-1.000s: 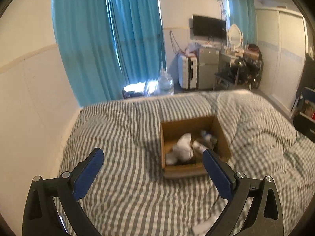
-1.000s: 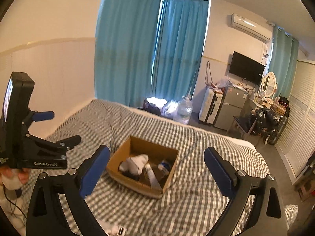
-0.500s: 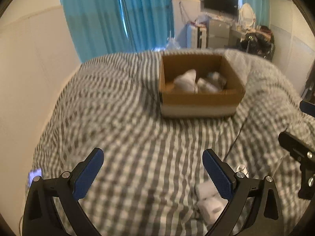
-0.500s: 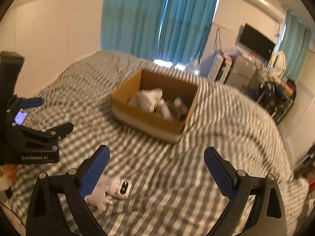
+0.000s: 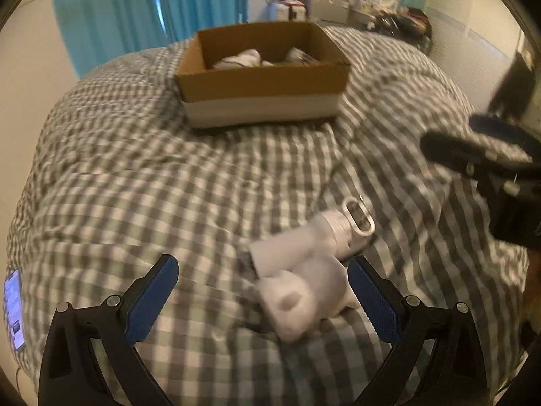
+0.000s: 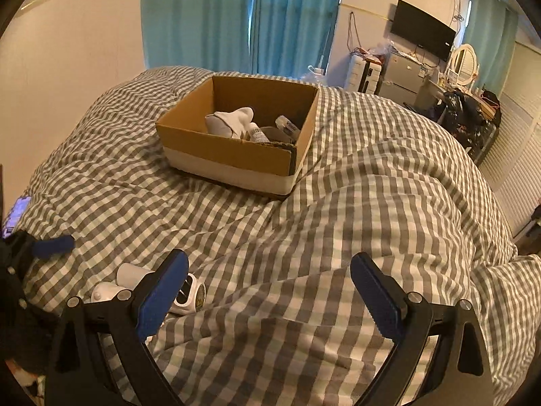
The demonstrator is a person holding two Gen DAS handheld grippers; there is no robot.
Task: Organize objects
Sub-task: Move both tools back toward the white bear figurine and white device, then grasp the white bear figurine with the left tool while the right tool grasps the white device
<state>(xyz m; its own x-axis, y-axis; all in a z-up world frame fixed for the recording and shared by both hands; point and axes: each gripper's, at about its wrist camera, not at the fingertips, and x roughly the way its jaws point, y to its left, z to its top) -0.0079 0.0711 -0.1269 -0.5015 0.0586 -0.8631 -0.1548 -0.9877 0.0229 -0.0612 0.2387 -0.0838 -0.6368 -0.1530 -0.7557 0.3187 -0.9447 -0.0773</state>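
Note:
A white hair dryer (image 5: pixel 314 253) lies on the checked bedspread, just ahead of my open left gripper (image 5: pixel 262 292) and nearer its right finger. It also shows in the right wrist view (image 6: pixel 189 292), partly behind the left finger of my open, empty right gripper (image 6: pixel 270 291). An open cardboard box (image 5: pixel 263 71) stands farther up the bed and holds white socks (image 6: pixel 233 121) and small bottles (image 6: pixel 287 125). The box also shows in the right wrist view (image 6: pixel 236 155).
A phone (image 5: pixel 13 308) lies at the bed's left edge, by the wall. The right gripper's body (image 5: pixel 490 169) hangs at the right of the left wrist view. Blue curtains (image 6: pixel 236 17), a suitcase, a fridge and a TV stand beyond the bed.
Both grippers have dropped low and forward toward the bed. The hair dryer now lies just ahead of the left gripper's fingers. The box looks closer in both views.

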